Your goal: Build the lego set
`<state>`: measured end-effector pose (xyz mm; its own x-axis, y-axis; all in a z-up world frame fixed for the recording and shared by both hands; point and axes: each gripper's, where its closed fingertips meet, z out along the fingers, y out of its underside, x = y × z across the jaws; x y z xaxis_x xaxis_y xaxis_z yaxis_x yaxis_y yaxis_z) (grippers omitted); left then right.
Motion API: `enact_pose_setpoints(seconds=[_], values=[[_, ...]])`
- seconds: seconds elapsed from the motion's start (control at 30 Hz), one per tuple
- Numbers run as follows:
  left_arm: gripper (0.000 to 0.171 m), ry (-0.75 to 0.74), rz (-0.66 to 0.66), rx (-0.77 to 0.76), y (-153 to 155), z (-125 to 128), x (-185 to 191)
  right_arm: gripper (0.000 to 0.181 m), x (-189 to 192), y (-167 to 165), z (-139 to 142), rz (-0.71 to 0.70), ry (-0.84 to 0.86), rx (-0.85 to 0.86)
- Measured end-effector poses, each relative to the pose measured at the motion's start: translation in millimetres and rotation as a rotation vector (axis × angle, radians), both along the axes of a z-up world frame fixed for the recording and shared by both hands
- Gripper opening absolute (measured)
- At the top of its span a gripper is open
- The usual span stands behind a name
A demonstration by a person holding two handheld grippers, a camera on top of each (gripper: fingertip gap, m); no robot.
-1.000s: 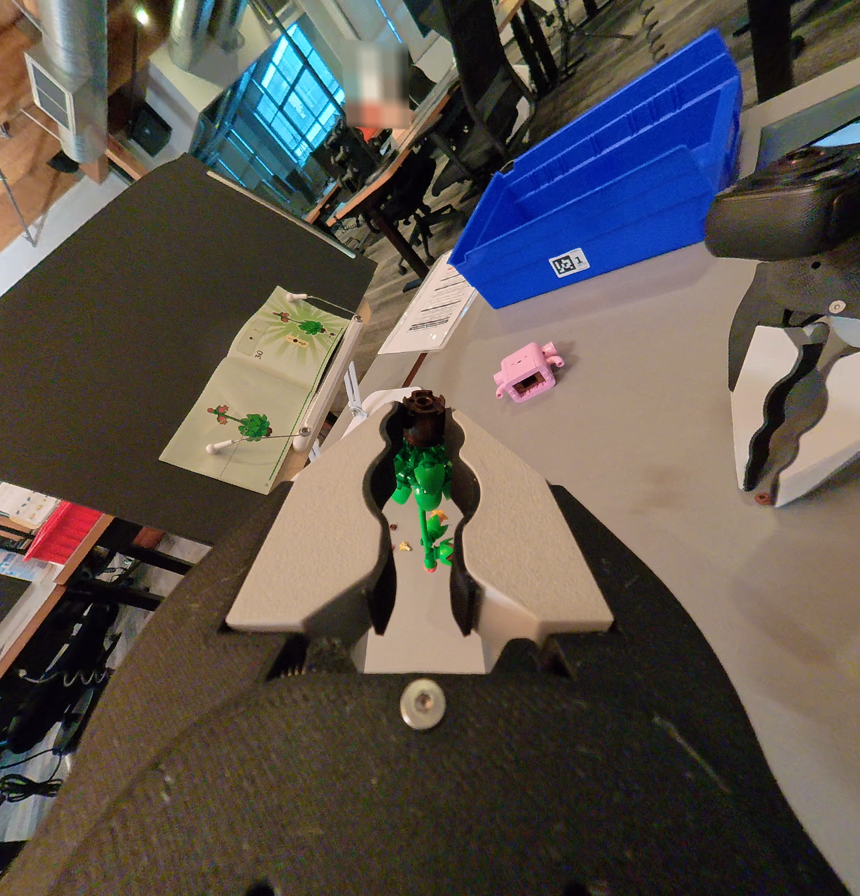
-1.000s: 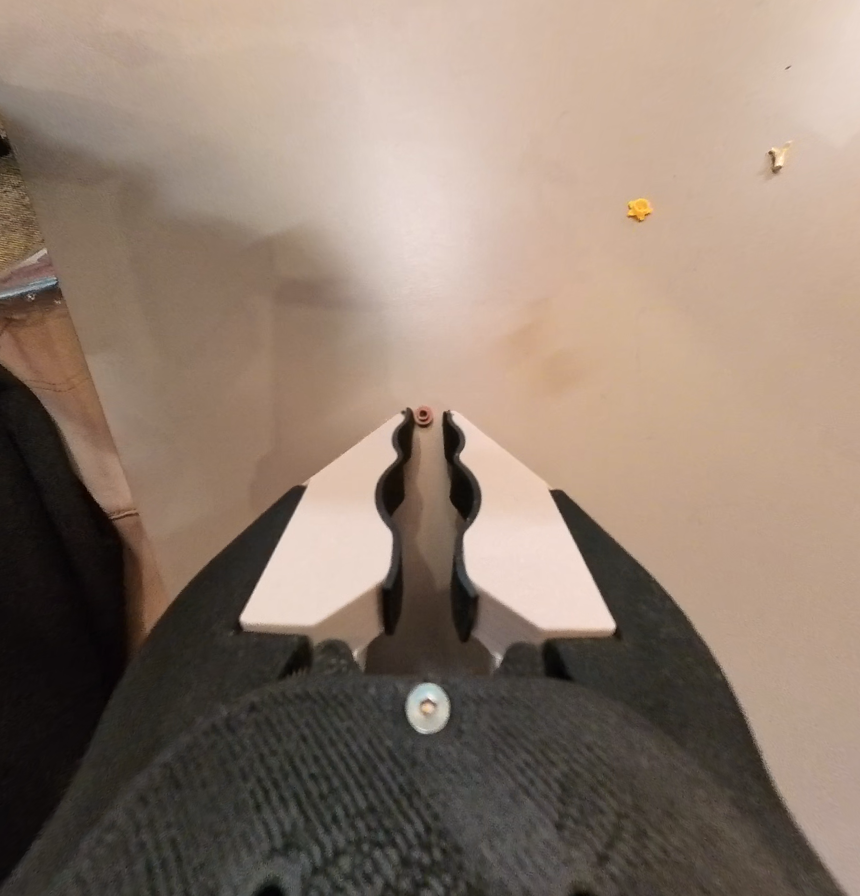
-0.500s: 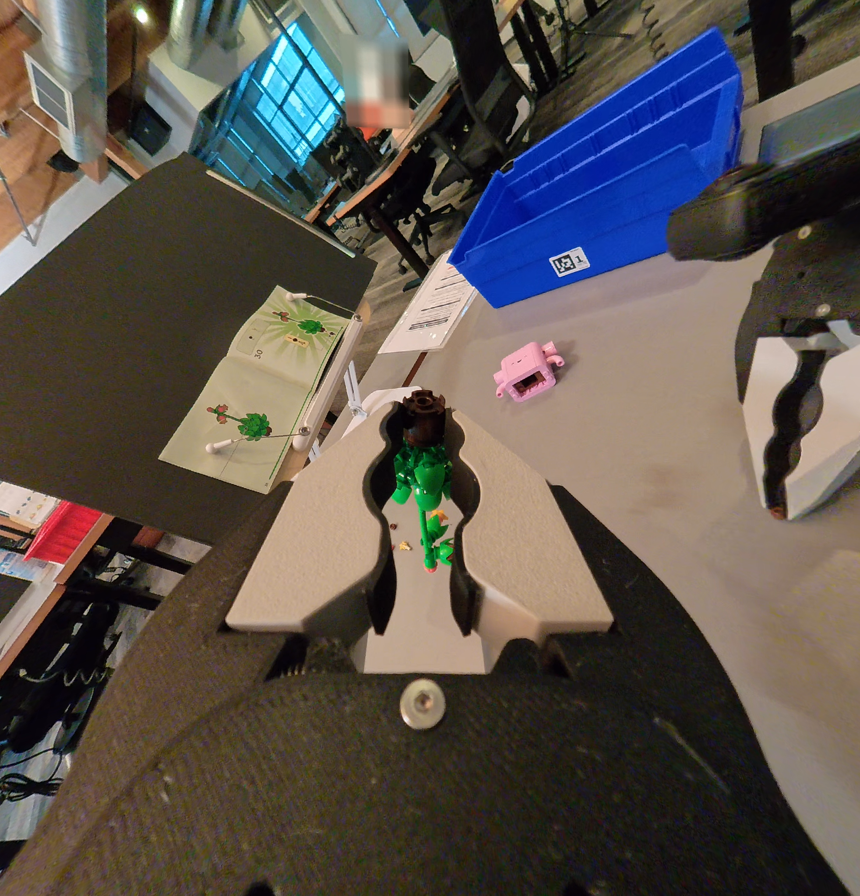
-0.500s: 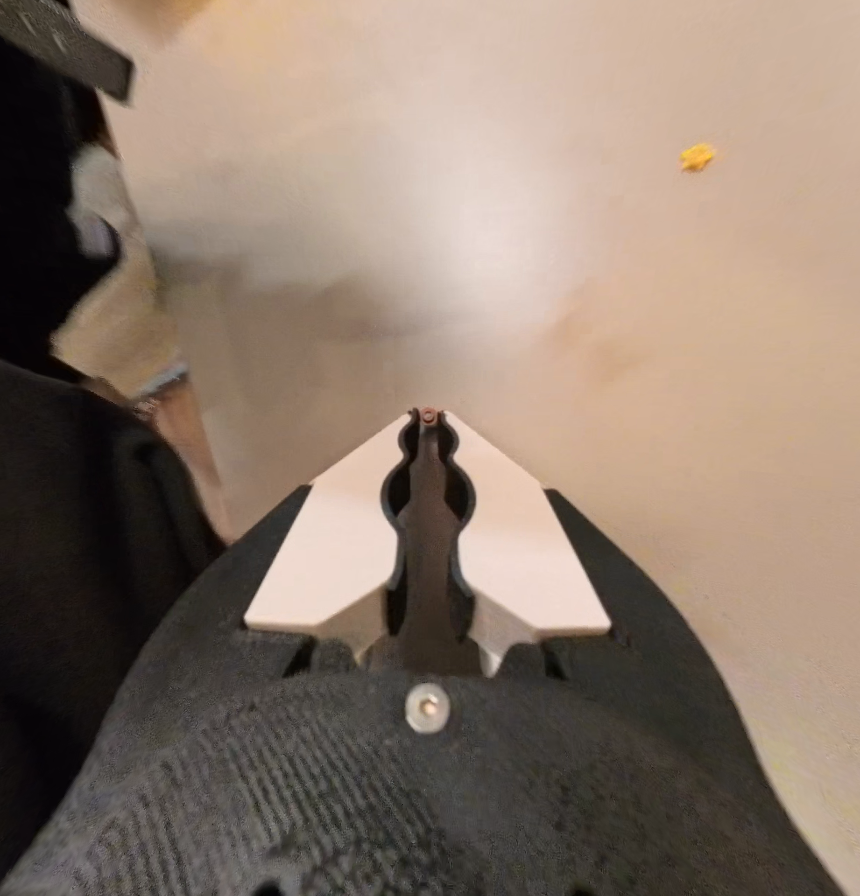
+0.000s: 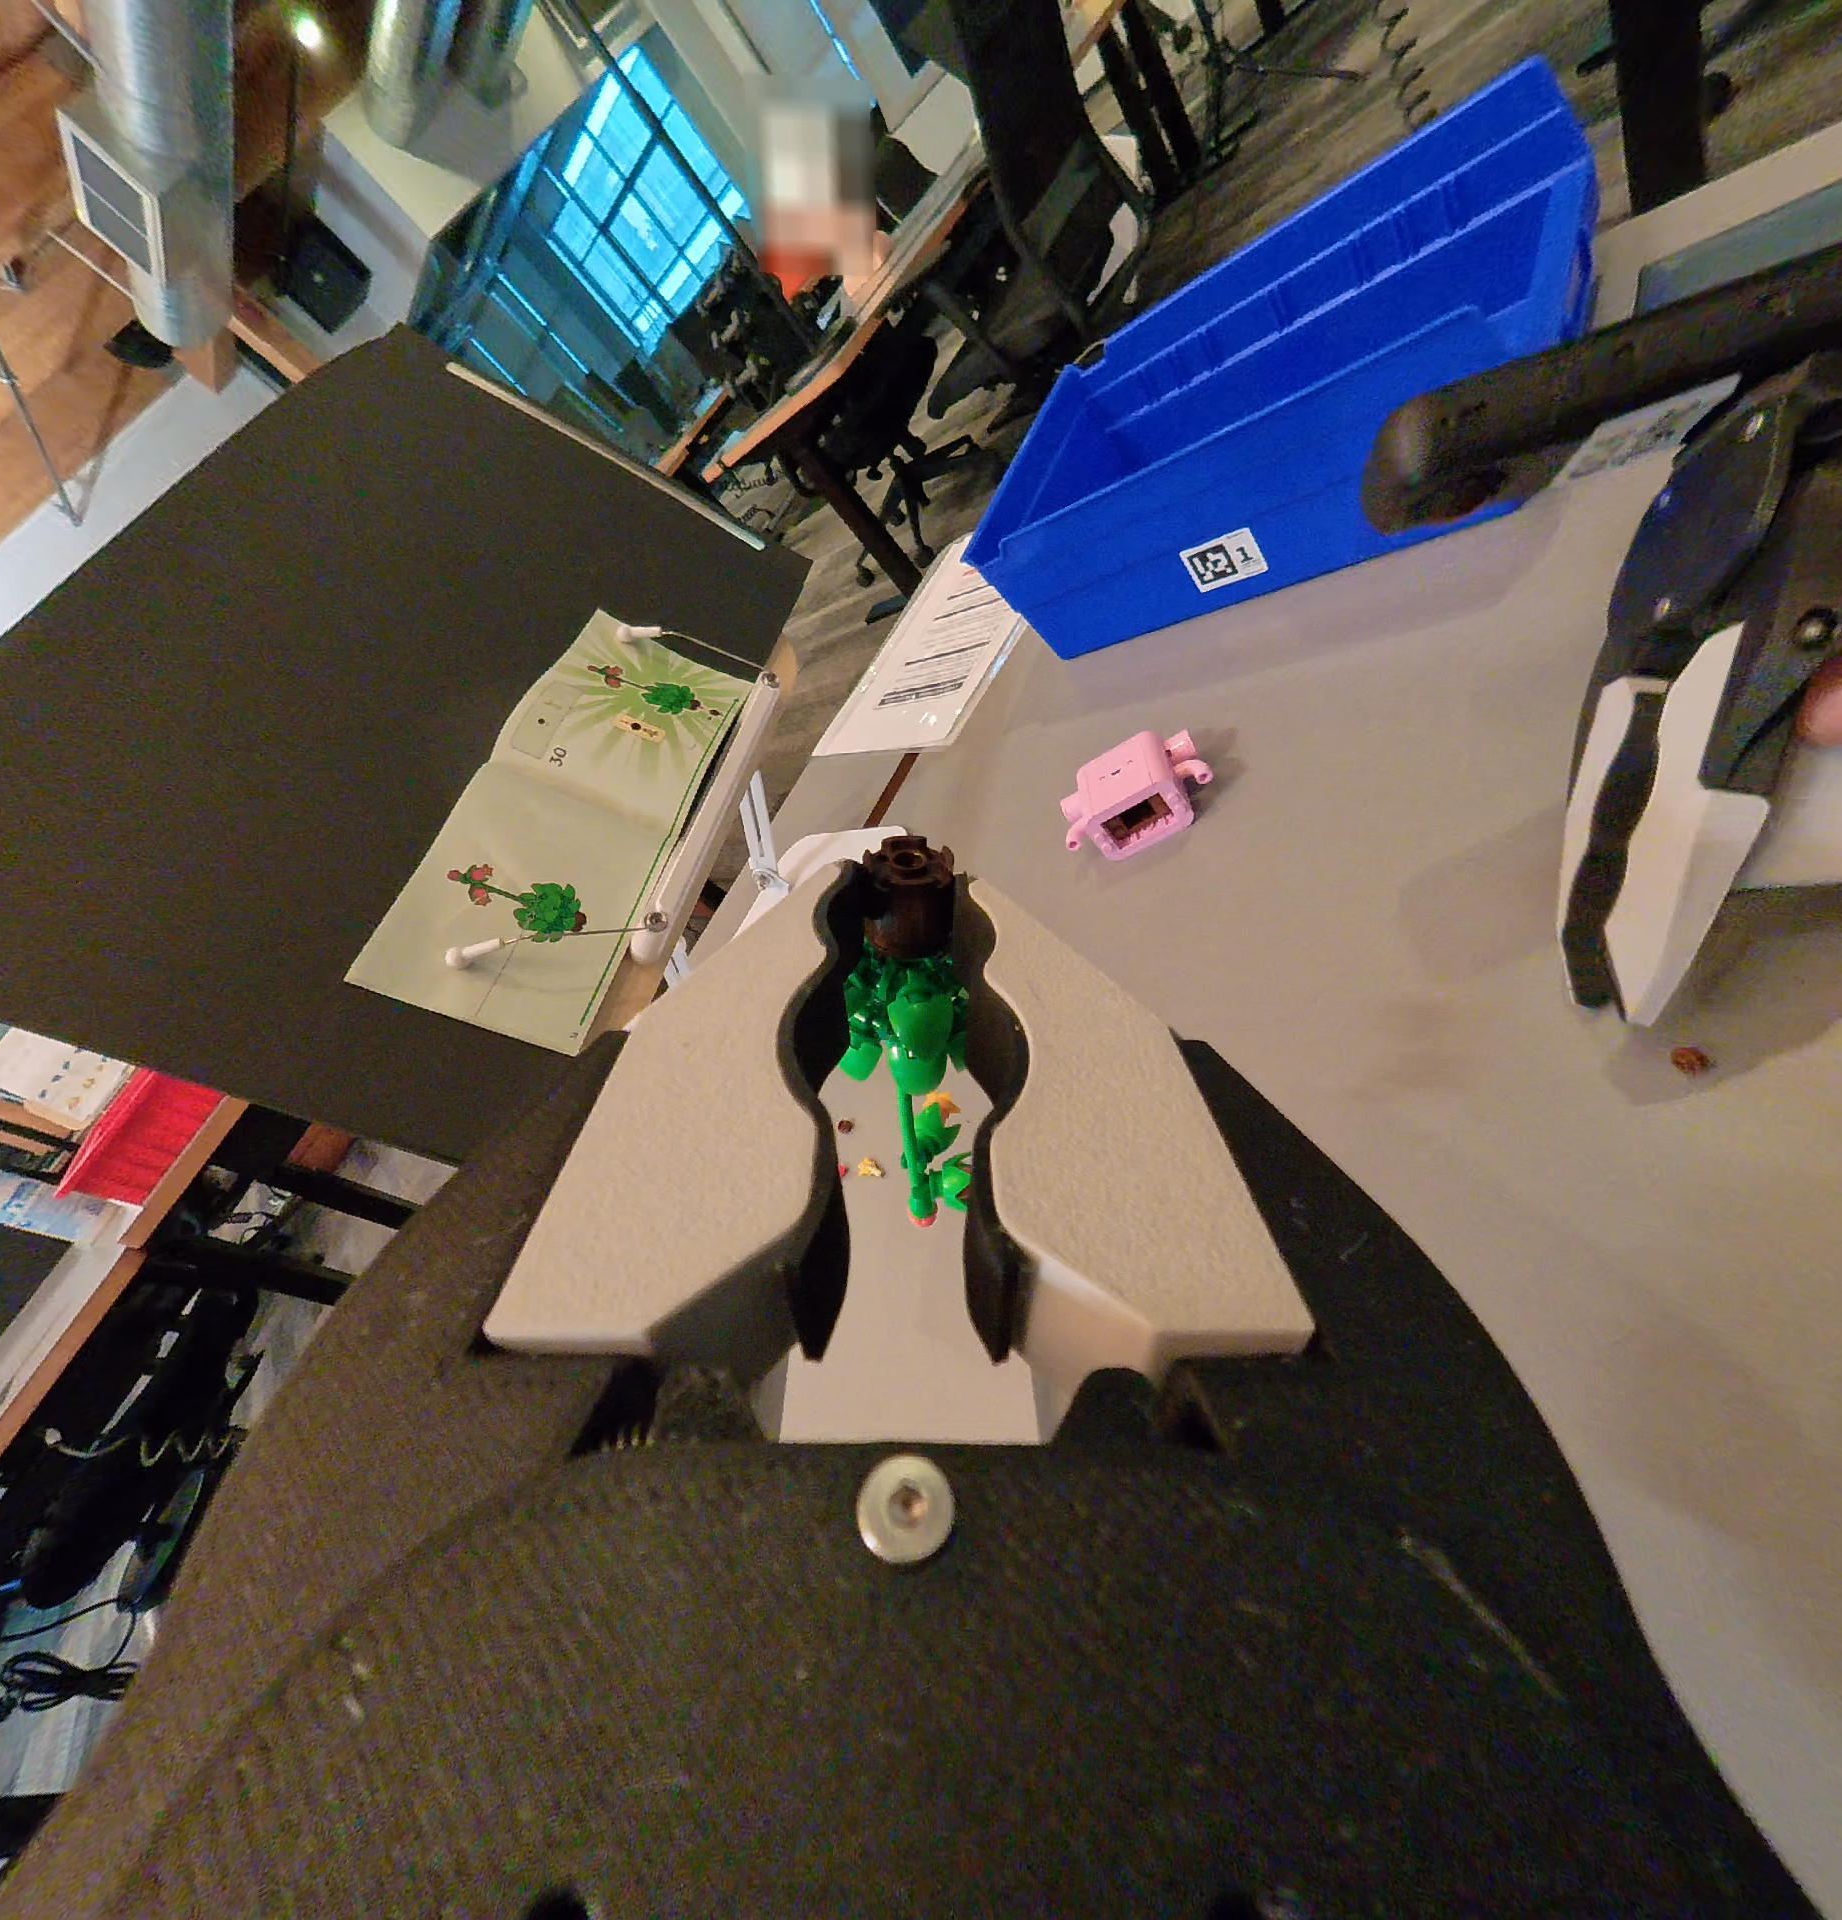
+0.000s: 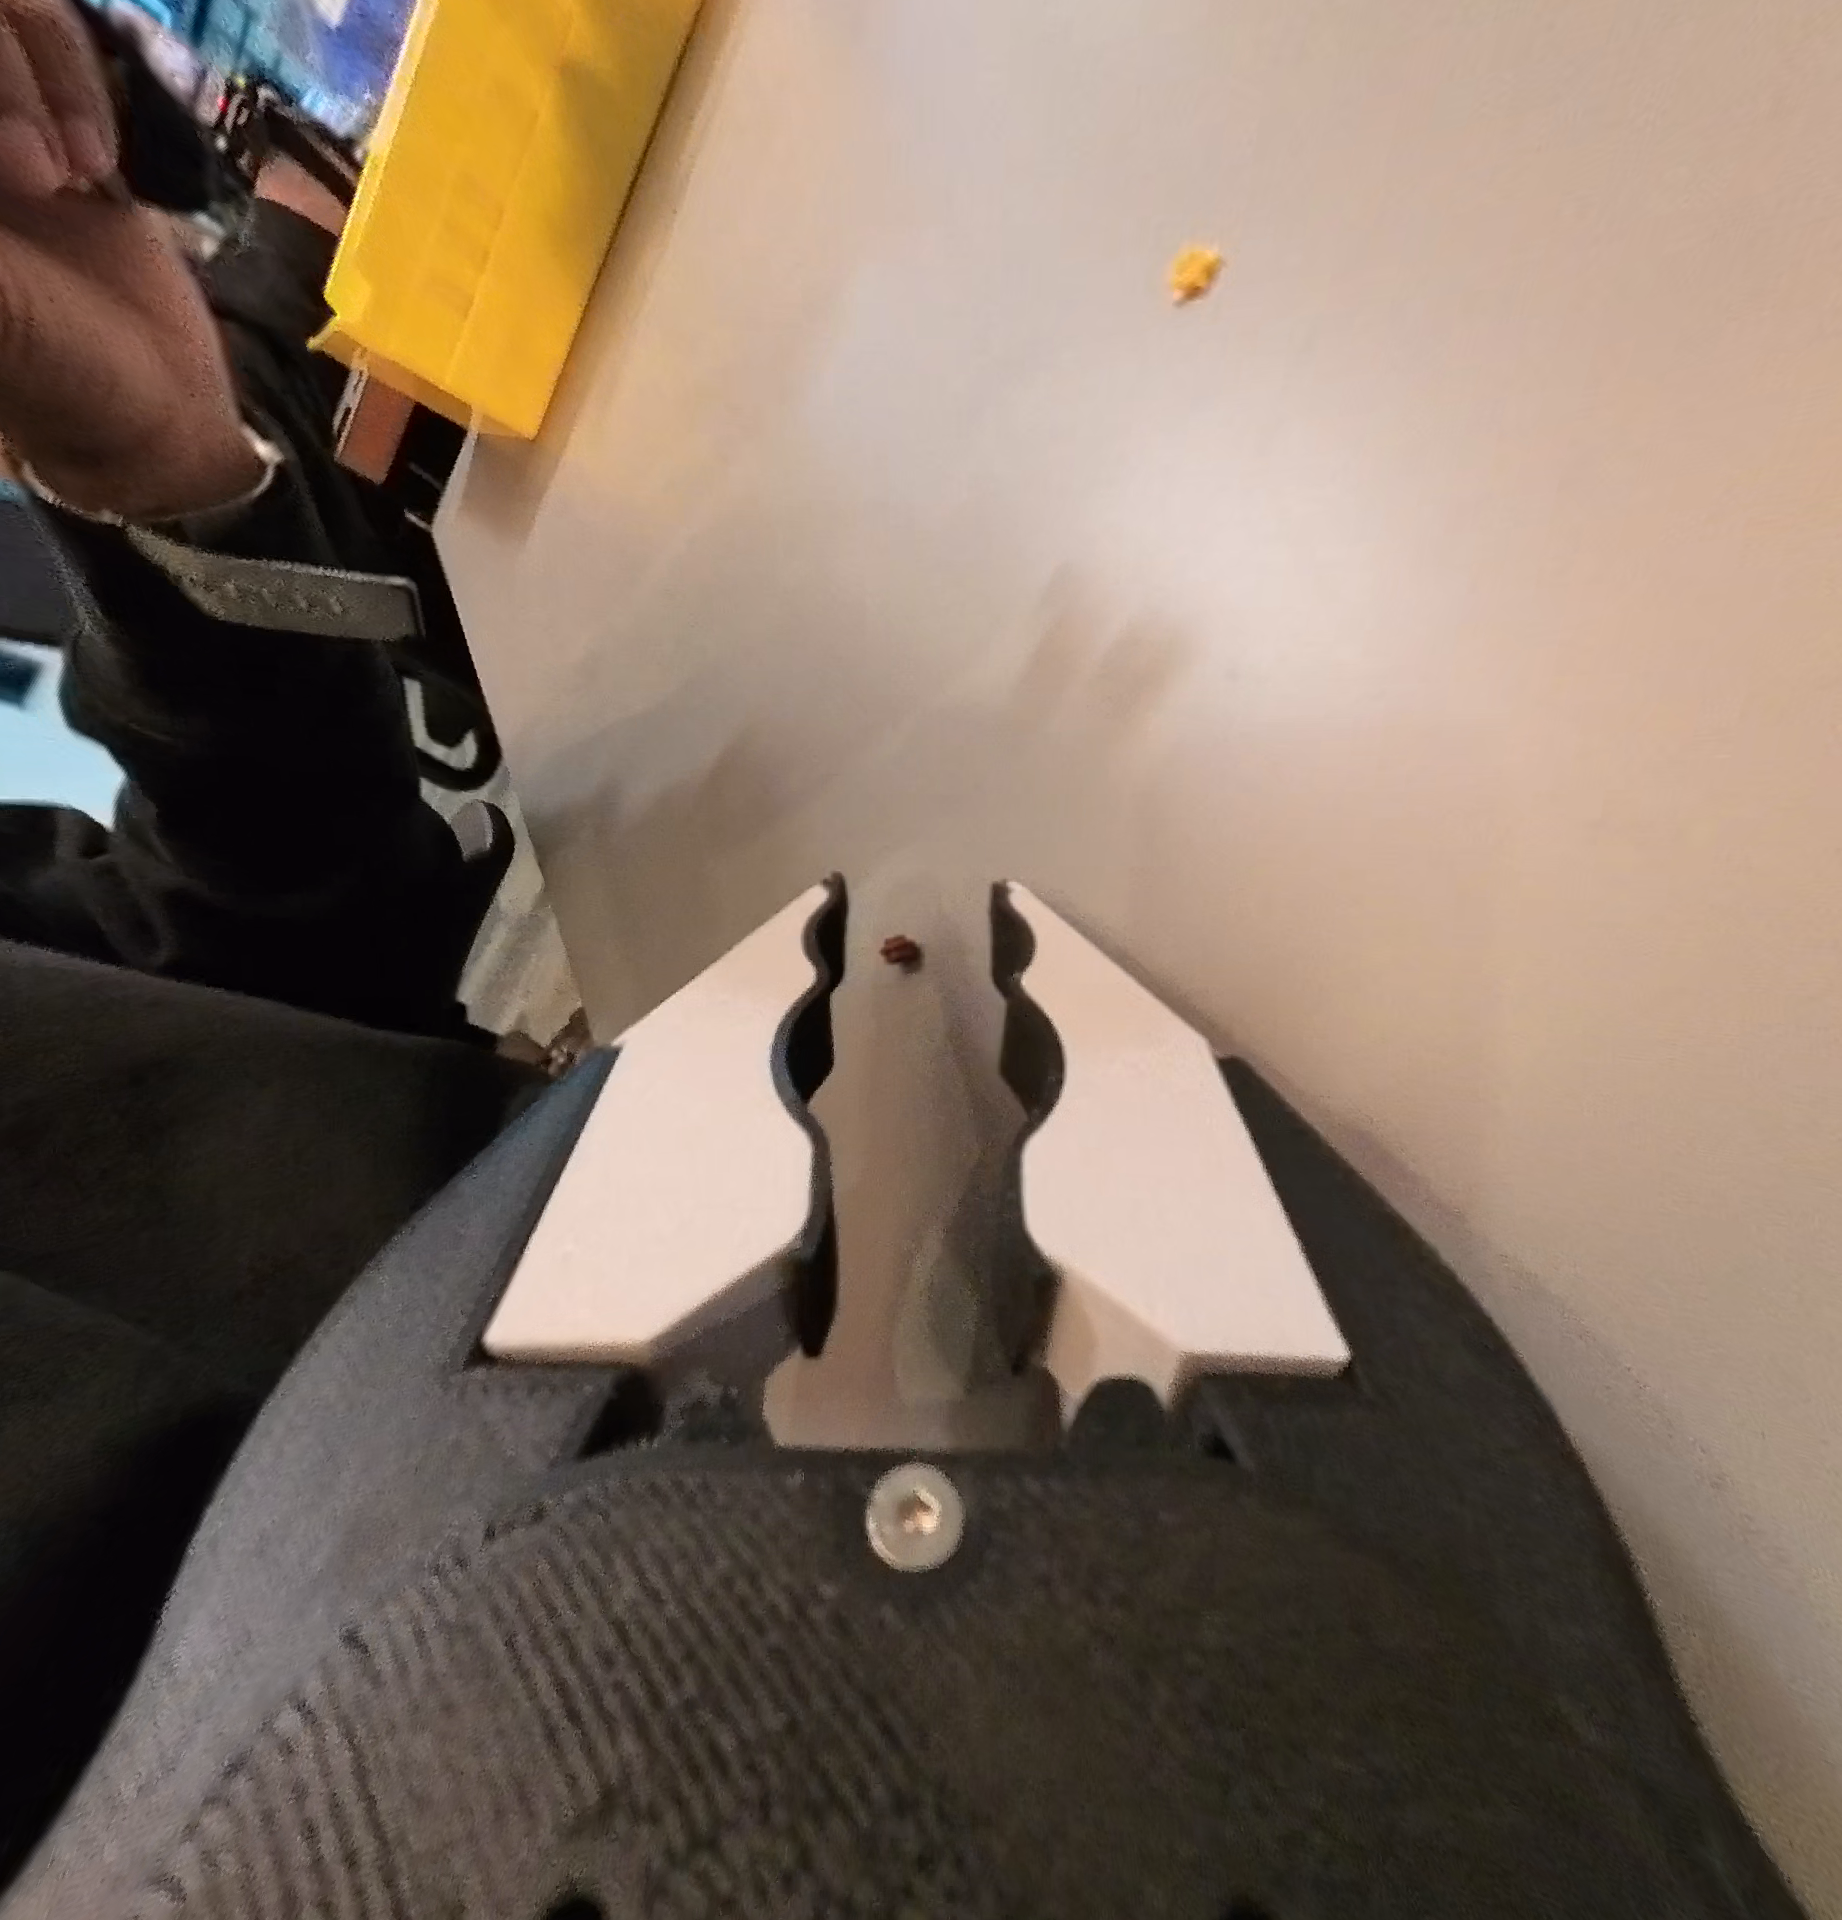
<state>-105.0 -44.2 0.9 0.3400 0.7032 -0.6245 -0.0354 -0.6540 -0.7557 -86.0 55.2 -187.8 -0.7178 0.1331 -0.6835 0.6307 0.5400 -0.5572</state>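
Note:
My left gripper (image 5: 904, 883) is shut on the dark brown round piece (image 5: 906, 894) atop a green lego plant stem (image 5: 901, 1049), which hangs down between the fingers above the grey table (image 5: 1312, 1195). My right gripper (image 6: 917, 894) is open and empty, low over the table. A tiny dark red stud (image 6: 899, 948) lies on the table between its fingers. In the left wrist view the right gripper (image 5: 1613, 1003) points down at the right, with the stud (image 5: 1689, 1058) on the table just beside its tips.
A pink lego block (image 5: 1135, 795) lies mid-table. A blue bin (image 5: 1312, 343) stands behind it. An open instruction booklet (image 5: 584, 831) rests on a black board at the left. A small yellow piece (image 6: 1194, 272) lies farther out. A yellow bag (image 6: 491, 208) and a hand (image 6: 65, 312) are at the left edge. My right fingertips sit around 20 centimetres from my left ones.
My right gripper closed on the red stud, lifted and tilted, then opened; the stud now lies on the table. My left gripper has held still with the plant.

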Motion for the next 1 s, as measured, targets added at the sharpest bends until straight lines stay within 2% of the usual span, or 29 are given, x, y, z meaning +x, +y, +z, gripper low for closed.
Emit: enact_pose_setpoints(seconds=[0.07,0.17,0.23,0.3,0.5,0.7,1.0], values=[[0.014,0.000,0.000,0.001,0,0,0,0.032,1,3,6,0.044,0.104,-0.023],[0.014,-0.002,-0.001,0.001,0,-1,-1,0.031,10,7,7,0.135,0.405,-0.008],[0.014,-0.005,-0.003,0.002,1,-2,-1,0.028,9,10,1,0.173,0.621,0.063],[0.014,-0.009,-0.005,-0.001,2,-3,-2,0.020,6,12,-4,0.189,0.753,0.128],[0.014,-0.001,-0.002,-0.008,2,-1,0,0.020,13,11,0,0.219,0.713,0.074],[0.014,-0.004,-0.004,-0.004,2,-2,-1,0.012,8,14,-1,0.277,0.826,0.089],[0.014,-0.003,-0.001,-0.002,1,-1,-1,0.012,12,6,-9,0.398,0.957,0.108]])
